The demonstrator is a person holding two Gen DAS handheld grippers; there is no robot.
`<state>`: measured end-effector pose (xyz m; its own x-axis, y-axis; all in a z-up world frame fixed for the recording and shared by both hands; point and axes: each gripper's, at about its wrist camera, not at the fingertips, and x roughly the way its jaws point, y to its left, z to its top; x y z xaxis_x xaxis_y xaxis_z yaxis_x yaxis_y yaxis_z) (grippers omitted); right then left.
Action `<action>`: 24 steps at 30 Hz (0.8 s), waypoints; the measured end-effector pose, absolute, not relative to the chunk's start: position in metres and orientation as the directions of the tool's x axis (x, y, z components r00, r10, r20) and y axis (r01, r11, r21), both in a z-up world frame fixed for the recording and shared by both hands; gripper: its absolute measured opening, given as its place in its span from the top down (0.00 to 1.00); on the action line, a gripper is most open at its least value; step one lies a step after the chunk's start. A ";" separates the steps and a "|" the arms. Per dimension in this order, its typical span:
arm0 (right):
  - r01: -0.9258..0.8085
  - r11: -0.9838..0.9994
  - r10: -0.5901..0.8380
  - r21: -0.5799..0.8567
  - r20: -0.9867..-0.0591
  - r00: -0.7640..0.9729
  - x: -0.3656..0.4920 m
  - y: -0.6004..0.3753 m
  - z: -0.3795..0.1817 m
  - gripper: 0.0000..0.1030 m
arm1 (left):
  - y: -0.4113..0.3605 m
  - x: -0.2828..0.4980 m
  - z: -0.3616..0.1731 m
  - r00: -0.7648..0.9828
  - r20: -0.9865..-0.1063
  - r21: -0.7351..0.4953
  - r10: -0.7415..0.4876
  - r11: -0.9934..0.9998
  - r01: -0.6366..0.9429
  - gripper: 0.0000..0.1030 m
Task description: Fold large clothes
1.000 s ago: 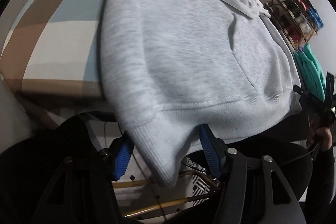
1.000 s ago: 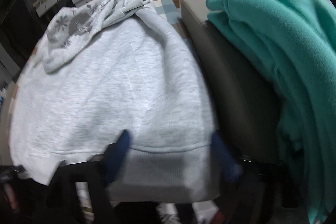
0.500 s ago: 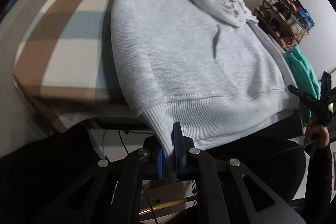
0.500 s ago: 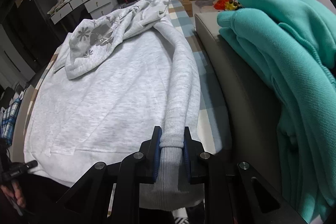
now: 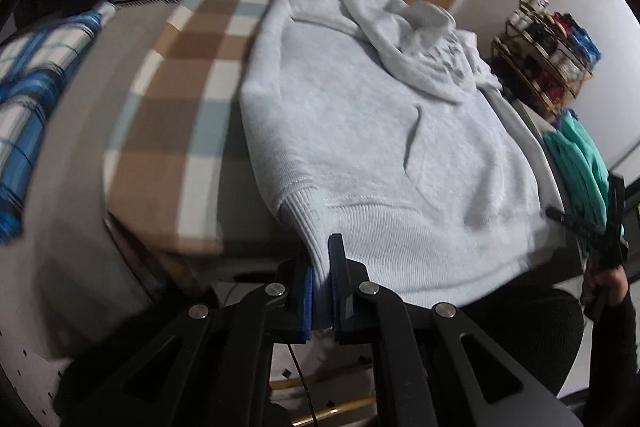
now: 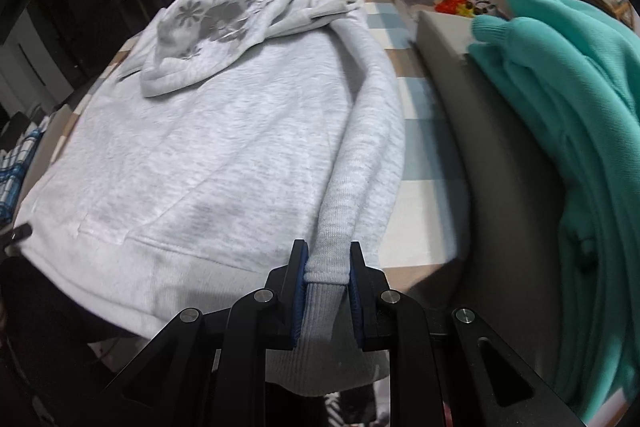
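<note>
Fingers first: both pairs are clamping the near edge of the grey hoodie (image 6: 224, 163), which is lying front-up along the checked bed (image 5: 168, 99) with its hem hanging off the near end. On my left gripper (image 5: 322, 279) the fingers are pressed nearly together on the ribbed hem corner (image 5: 308, 223), only a thin fold of rib between the blue pads. On my right gripper (image 6: 325, 291) the fingers are standing a little wider, because they are biting the thicker sleeve cuff (image 6: 322, 303); the sleeve (image 6: 360, 123) is running back from there along the hoodie's right edge. I am judging that holding these two near corners lets me carry the bottom up and over toward the far end in one fold while keeping the sleeve tucked in.

Further back, the kangaroo pocket (image 5: 416, 139) is lying flat, and the hood (image 6: 208, 27) with its flower print is sitting bunched at the far end. To the right, a teal garment (image 6: 568, 107) is waiting on a grey cushion (image 6: 472, 115).
</note>
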<state>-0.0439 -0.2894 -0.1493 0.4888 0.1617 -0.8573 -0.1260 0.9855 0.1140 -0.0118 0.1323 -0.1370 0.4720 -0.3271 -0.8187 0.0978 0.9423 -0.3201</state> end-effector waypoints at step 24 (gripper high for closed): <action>0.016 0.893 0.386 0.450 -0.784 0.487 -0.074 -0.355 -0.168 0.44 | 0.141 0.004 -0.143 0.364 -0.796 -0.485 -0.483 0.869 0.093 0.88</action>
